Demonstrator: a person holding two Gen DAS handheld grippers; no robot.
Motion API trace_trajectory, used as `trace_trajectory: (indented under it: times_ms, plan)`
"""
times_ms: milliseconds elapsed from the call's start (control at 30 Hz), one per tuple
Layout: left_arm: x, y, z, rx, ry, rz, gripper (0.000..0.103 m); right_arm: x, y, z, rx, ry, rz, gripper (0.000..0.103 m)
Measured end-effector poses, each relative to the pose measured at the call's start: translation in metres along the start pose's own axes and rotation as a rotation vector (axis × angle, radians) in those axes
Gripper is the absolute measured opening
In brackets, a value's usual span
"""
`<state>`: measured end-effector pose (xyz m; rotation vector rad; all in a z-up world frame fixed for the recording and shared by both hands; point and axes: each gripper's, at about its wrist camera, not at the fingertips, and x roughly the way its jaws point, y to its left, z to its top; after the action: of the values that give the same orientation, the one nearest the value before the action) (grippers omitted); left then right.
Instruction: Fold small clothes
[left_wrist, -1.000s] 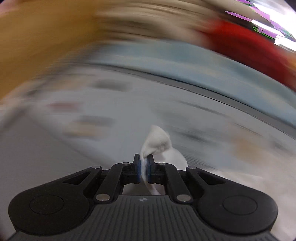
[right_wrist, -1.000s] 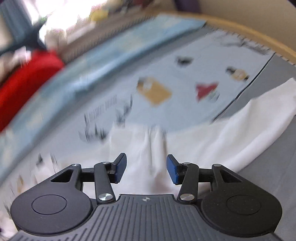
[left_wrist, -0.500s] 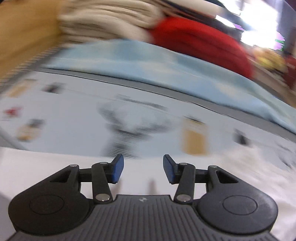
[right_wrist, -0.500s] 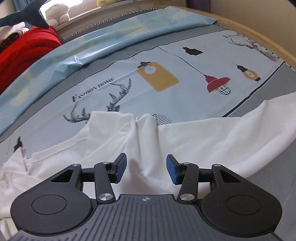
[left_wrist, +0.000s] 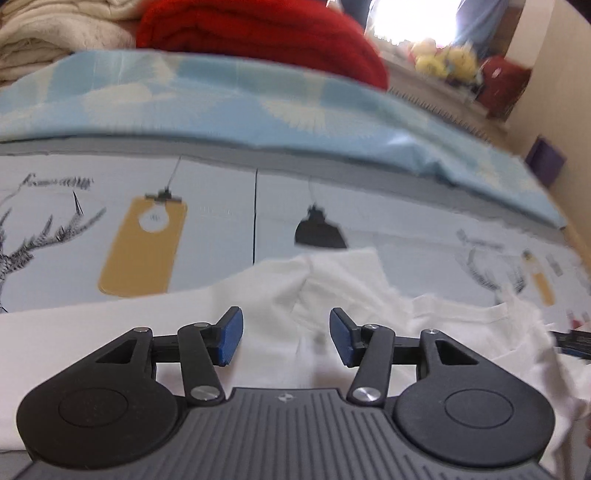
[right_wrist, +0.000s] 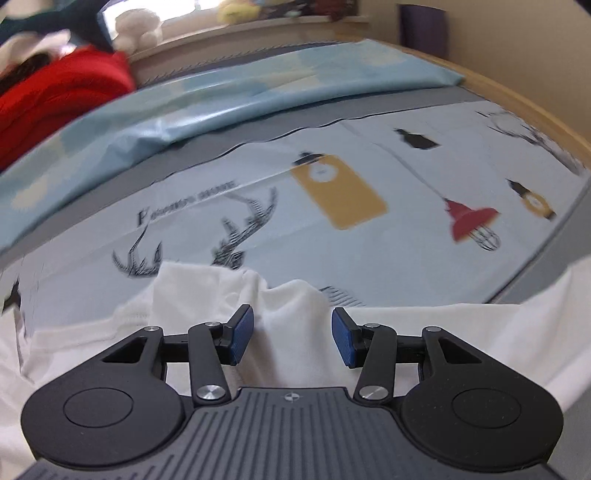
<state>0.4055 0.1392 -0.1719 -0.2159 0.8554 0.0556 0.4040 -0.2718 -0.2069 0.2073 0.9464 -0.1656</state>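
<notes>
A crumpled white garment (left_wrist: 343, 280) lies on the printed bed sheet (left_wrist: 221, 229). My left gripper (left_wrist: 286, 338) hovers low over it. Its jaws are opening, and flat cloth lies below the blue pads (left_wrist: 231, 339) without touching them. In the right wrist view the same white garment (right_wrist: 291, 306) rises in a soft ridge. My right gripper (right_wrist: 293, 339) straddles that ridge. Its jaws are closing, and the fold stands between the pads (right_wrist: 242, 334), which do not press on it. The garment's right part spreads toward the sheet's grey border.
A light blue quilt (right_wrist: 221, 99) runs across the far side of the bed. Behind it lie a red blanket (left_wrist: 258, 40) and cream blankets (left_wrist: 48, 40). Plush toys (right_wrist: 136, 29) sit on the window ledge. A wooden bed rail (right_wrist: 524, 99) curves at the right.
My left gripper let go of the white cloth it pinched and its jaws spread; its view swung right along the bed. My right gripper sank closer to the raised fold.
</notes>
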Motion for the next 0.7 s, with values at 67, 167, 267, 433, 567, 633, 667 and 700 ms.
trace_trajectory:
  times_ms: [67,167,267,433,567,633,667,700]
  plan:
    - [0.013,-0.002,-0.004,-0.005,0.026,0.024,0.057,0.002,0.008,0.0,-0.041,0.02,-0.06,0.043]
    - [0.023,-0.003,-0.004,0.009,0.03,0.042,0.054,-0.014,0.019,0.004,-0.06,-0.064,-0.106,0.044]
    - [0.026,-0.003,-0.002,0.056,0.03,0.078,0.027,-0.013,0.035,0.002,-0.148,-0.052,-0.018,0.044]
    - [0.023,0.005,0.0,0.089,0.027,0.063,0.007,0.021,0.038,-0.011,-0.153,0.034,-0.039,0.047]
    - [0.018,0.007,0.0,0.109,0.007,0.093,0.004,0.029,0.053,-0.011,-0.169,-0.002,-0.024,0.016]
    - [0.014,0.01,0.002,0.106,-0.019,0.111,0.003,0.034,0.058,-0.007,-0.172,-0.022,-0.004,0.014]
    - [0.01,0.012,0.004,0.095,-0.046,0.123,0.003,0.035,0.057,-0.005,-0.161,-0.029,0.011,0.013]
    - [0.005,0.015,0.007,0.076,-0.091,0.139,0.003,0.035,0.055,-0.002,-0.144,-0.038,0.038,0.012]
